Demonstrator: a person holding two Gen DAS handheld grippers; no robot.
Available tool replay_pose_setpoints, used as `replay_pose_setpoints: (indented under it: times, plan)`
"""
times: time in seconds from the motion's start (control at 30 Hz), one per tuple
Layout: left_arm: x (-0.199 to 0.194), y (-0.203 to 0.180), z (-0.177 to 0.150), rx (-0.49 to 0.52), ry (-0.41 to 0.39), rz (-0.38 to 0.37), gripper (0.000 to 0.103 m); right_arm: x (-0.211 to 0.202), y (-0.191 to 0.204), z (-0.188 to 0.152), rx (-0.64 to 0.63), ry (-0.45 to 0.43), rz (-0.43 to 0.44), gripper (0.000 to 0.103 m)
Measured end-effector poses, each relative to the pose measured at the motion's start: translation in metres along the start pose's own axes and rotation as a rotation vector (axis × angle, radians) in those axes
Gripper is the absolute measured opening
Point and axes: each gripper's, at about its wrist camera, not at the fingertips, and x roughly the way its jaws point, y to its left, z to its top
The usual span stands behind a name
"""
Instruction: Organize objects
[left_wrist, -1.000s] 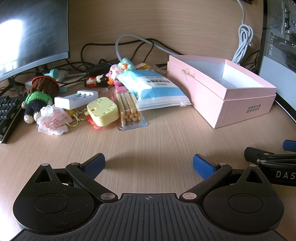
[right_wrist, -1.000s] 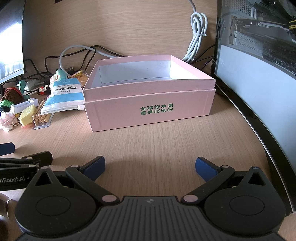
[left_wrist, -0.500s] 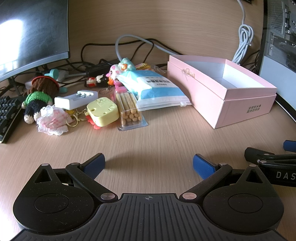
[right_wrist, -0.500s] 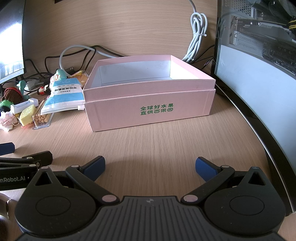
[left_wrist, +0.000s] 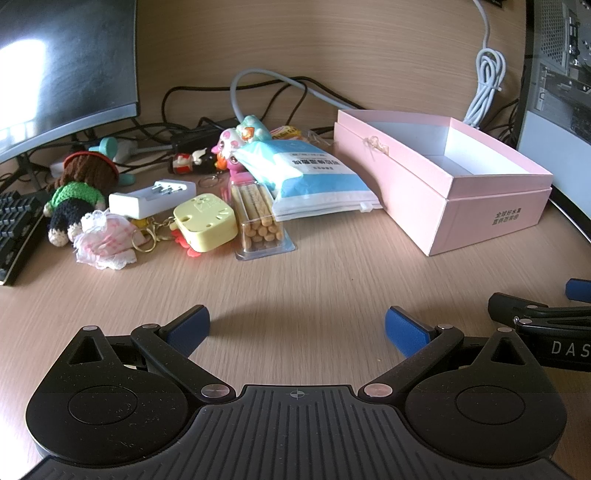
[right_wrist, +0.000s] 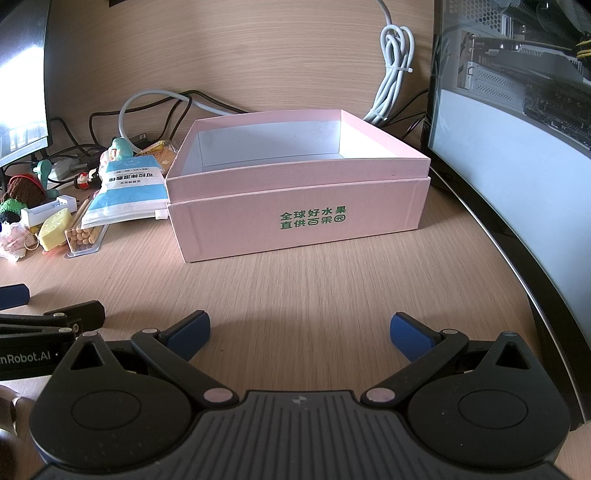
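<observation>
Both wide open, holding nothing: left hand-held gripper faces clutter ahead-left, biscuit-stick pack lying lengthwise away from it; right hand-held gripper squarely faces pink box.

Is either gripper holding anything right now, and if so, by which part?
Nothing is held. The left gripper and right gripper are both open above bare desk, short of the pink box and the clutter.

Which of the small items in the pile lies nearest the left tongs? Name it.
The clear pack of biscuit sticks. Its front end reaches furthest down the desk toward the left tongs, ahead of the yellow box and the pink lace pouch.
</observation>
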Motion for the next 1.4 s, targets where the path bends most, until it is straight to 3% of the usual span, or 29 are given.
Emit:
replay_pose_setpoints:
  times: [0.6, 0.8, 1.0, 1.1, 1.27, 1.37, 1.4]
  plan:
    - [0.0, 0.0, 0.0, 0.0, -0.001, 0.001, 0.103, 0.0, -0.002, 0.0, -0.023, 0.005, 0.034, 0.103]
    - [0.0, 0.0, 0.0, -0.003, 0.0, 0.006, 0.103, -0.001, -0.005, 0.001, -0.062, 0.031, 0.078, 0.103]
    - [-0.001, 0.005, 0.006, -0.023, 0.041, 0.0, 0.102, -0.004, -0.004, 0.003, -0.056, 0.078, 0.068, 0.103]
    - [-0.01, 0.036, 0.018, -0.112, 0.049, -0.03, 0.102, -0.007, -0.002, 0.001, -0.067, 0.093, 0.078, 0.103]
    - [-0.027, 0.113, 0.058, -0.233, -0.112, 0.168, 0.102, -0.012, -0.007, 0.0, -0.11, 0.114, 0.131, 0.103]
    - [-0.01, 0.162, 0.09, -0.275, -0.122, 0.249, 0.102, -0.024, -0.012, -0.001, -0.068, 0.121, 0.158, 0.103]
    - [0.005, 0.177, 0.101, -0.265, -0.093, 0.259, 0.102, -0.032, -0.012, -0.001, -0.056, 0.109, 0.158, 0.103]
